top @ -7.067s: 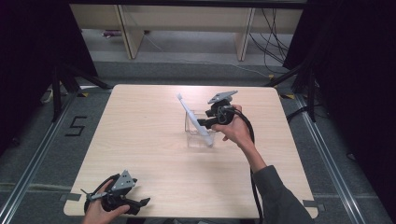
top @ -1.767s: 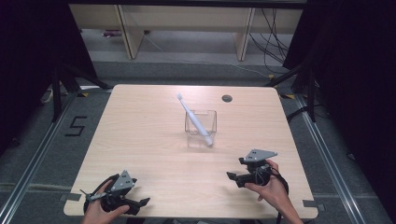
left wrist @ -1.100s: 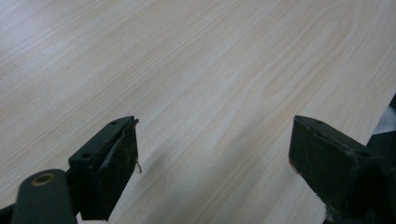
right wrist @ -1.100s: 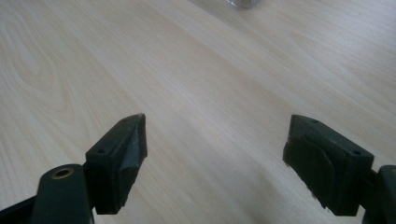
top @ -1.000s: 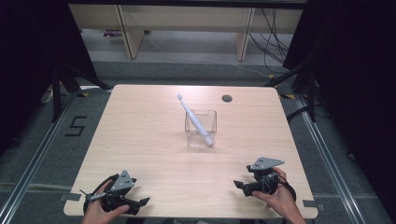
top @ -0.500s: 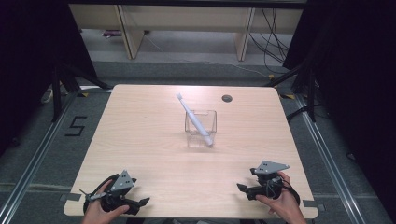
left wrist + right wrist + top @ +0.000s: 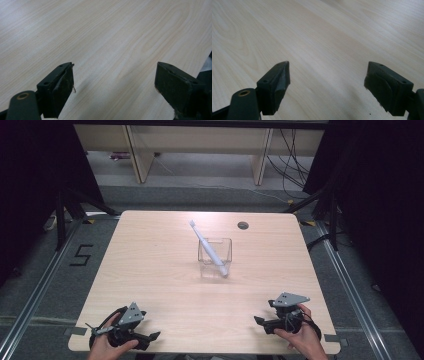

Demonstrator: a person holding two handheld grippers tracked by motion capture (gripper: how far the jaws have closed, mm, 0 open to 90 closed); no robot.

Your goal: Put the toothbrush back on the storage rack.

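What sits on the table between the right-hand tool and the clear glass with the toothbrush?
Nothing: the high view shows bare light wooden table between the right gripper and the clear glass.

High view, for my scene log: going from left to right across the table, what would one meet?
Left gripper → toothbrush leaning in the clear container → round hole in the table → right gripper.

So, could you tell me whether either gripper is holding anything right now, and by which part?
Nothing is held: the left gripper and right gripper are both open over bare table.
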